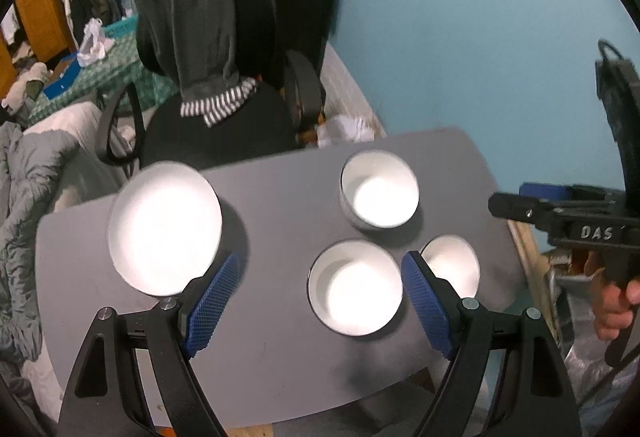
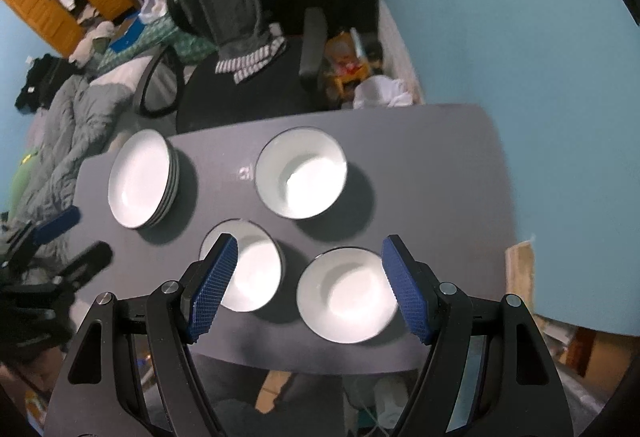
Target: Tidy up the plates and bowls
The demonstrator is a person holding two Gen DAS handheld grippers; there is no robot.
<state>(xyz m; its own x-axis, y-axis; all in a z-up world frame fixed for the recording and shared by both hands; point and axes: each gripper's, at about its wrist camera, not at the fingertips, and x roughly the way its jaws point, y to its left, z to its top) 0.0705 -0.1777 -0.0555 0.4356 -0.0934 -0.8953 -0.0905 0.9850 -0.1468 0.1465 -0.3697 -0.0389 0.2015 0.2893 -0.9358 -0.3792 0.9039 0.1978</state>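
Note:
On a small grey table [image 1: 280, 205] [image 2: 420, 173] stand a stack of white plates [image 1: 164, 229] [image 2: 140, 179] at the left and three white bowls. One bowl [image 1: 380, 191] [image 2: 302, 173] is farther back. A second bowl [image 1: 355, 287] [image 2: 246, 265] sits nearer. The third bowl [image 1: 452, 265] [image 2: 346, 295] is at the near right. My left gripper [image 1: 320, 265] [image 2: 92, 231] hangs open above the second bowl, empty. My right gripper [image 2: 309, 249] [image 1: 510, 197] hovers open above the two near bowls, holding nothing.
A black office chair [image 1: 256, 37] [image 2: 280, 69] with a grey hoodie draped over it stands behind the table. A grey quilt [image 1: 28, 197] lies on a bed at the left. A blue wall [image 1: 480, 37] is close on the right. A hand [image 1: 616, 301] holds the right gripper.

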